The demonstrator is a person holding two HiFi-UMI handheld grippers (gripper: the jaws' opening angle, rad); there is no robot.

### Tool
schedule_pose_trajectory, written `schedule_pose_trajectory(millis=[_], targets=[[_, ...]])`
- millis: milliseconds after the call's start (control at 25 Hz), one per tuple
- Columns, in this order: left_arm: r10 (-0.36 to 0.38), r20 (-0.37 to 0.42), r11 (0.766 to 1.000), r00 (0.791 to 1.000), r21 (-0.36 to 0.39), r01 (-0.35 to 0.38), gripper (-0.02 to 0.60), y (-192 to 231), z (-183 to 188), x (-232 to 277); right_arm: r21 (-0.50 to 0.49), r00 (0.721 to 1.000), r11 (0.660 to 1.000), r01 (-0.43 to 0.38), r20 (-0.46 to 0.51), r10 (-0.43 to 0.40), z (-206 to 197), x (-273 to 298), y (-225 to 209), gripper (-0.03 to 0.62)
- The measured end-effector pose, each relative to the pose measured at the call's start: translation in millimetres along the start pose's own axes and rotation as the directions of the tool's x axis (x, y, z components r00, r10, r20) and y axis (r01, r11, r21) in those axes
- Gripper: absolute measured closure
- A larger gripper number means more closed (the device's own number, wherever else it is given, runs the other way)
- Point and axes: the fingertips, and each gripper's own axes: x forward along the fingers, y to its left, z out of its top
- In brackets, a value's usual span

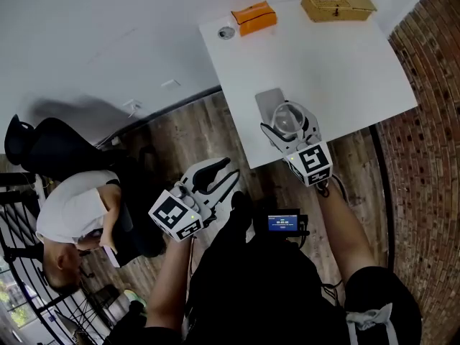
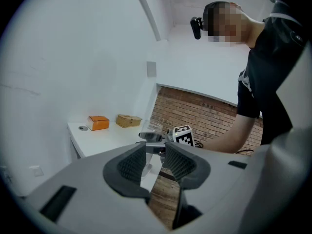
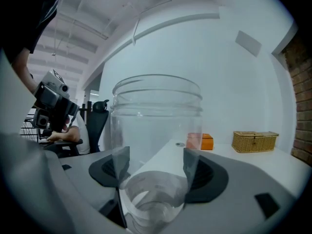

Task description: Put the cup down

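Observation:
A clear plastic cup (image 1: 286,115) stands upright between the pads of my right gripper (image 1: 291,128), which is shut on it over the near edge of the white table (image 1: 345,70). In the right gripper view the cup (image 3: 156,145) fills the space between the jaws of the right gripper (image 3: 155,167); whether its base touches the table I cannot tell. My left gripper (image 1: 215,177) hangs over the wooden floor, left of the table. Its jaws stand a little apart with nothing between them, as the left gripper (image 2: 153,162) shows in its own view, with the cup (image 2: 152,129) beyond.
An orange box (image 1: 254,17), a small round object (image 1: 226,32) and a wicker basket (image 1: 336,4) sit along the table's far edge. A brick wall (image 1: 431,157) runs on the right. A seated person (image 1: 72,207) and a black chair (image 1: 43,146) are at the left.

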Motion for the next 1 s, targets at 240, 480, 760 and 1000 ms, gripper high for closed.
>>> schedule_pose_trajectory(millis=[240, 480, 760, 1000], targets=[[0.0, 0.005, 1.0, 1.0, 0.006, 0.0, 0.451, -2, 2, -4, 0.005, 1.0, 1.0, 0.011, 0.017, -0.011, 1, 0, -1, 0.243], [0.009, 0.014, 1.0, 1.0, 0.012, -0.009, 0.449, -2, 4, -9, -0.051, 1.0, 0.999, 0.013, 0.023, -0.012, 4, -4, 0, 0.178], [0.009, 0.021, 1.0, 1.0, 0.015, -0.009, 0.45, -3, 2, -15, 0.005, 0.998, 0.999, 0.049, 0.028, -0.049, 1, -24, -6, 0.16], [0.015, 0.037, 1.0, 0.999, 0.016, -0.015, 0.451, 1, 3, -20, 0.108, 0.992, 0.988, 0.11, 0.043, -0.115, 0, -66, -9, 0.161]])
